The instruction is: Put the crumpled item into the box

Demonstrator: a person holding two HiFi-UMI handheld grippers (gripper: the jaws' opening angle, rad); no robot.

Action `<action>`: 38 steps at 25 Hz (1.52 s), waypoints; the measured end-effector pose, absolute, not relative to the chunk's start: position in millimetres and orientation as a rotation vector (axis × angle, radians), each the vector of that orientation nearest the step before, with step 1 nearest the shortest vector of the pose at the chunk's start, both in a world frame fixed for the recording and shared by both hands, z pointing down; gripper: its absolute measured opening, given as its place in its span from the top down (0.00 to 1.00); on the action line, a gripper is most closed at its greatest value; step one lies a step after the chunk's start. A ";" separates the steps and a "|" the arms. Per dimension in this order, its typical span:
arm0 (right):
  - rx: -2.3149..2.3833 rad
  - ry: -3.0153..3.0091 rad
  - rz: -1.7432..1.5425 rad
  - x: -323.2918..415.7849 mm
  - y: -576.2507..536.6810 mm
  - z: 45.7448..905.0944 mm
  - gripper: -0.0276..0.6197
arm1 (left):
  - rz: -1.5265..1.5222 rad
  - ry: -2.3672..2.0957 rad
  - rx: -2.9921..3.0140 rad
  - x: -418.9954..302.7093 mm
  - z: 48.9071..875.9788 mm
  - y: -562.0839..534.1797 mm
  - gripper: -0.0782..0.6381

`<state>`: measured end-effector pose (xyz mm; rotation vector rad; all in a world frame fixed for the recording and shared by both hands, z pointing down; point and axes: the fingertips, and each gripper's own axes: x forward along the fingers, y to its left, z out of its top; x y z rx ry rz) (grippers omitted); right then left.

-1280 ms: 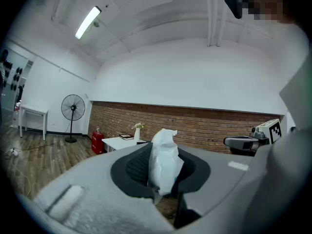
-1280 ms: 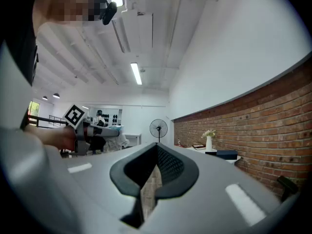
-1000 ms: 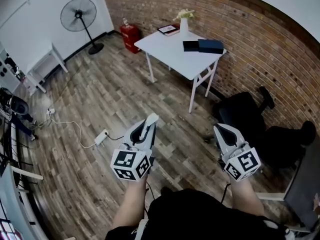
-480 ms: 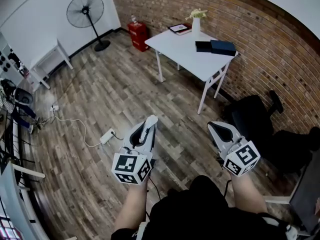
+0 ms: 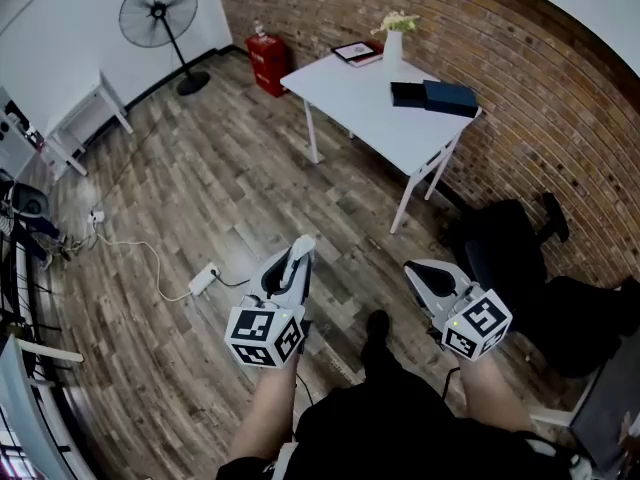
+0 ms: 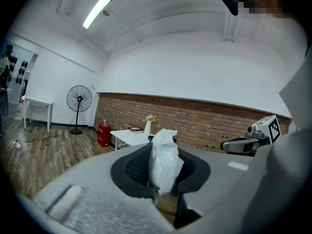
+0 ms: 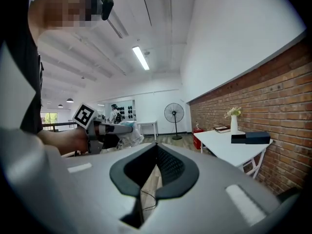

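Note:
A crumpled white item (image 6: 164,161) sticks up between the jaws of my left gripper (image 6: 163,147), which is shut on it. In the head view it shows as a white tuft (image 5: 303,242) at the tip of the left gripper (image 5: 296,252), low over the wooden floor. My right gripper (image 5: 413,268) hangs beside it, its jaws (image 7: 156,149) together with nothing in them. The dark box (image 5: 449,98) and a black flat piece (image 5: 407,93) lie on the white table (image 5: 360,93) ahead, well beyond both grippers. The right gripper view also shows the box (image 7: 251,138).
A white vase (image 5: 393,48) and a tablet or book (image 5: 358,54) stand at the table's far end. A black office chair (image 5: 510,243) is at the right by the brick wall. A power strip with cable (image 5: 203,280), a fan (image 5: 160,13) and a red canister (image 5: 268,63) are on the left.
The view has swung and the table now sits a little farther right and nearer. A dark shoe has come in between the grippers. The right gripper has shifted slightly left.

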<state>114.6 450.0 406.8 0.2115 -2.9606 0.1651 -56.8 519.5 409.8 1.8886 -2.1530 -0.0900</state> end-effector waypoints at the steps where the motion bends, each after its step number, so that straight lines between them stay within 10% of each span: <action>1: 0.204 -2.963 0.175 109.2 435.5 407.2 0.96 | -0.078 -2.146 1.895 -60.4 408.5 503.5 0.79; 38: 0.437 -2.977 0.243 55.7 81.3 405.5 0.96 | 0.053 -1.945 2.153 -126.0 396.3 129.2 0.79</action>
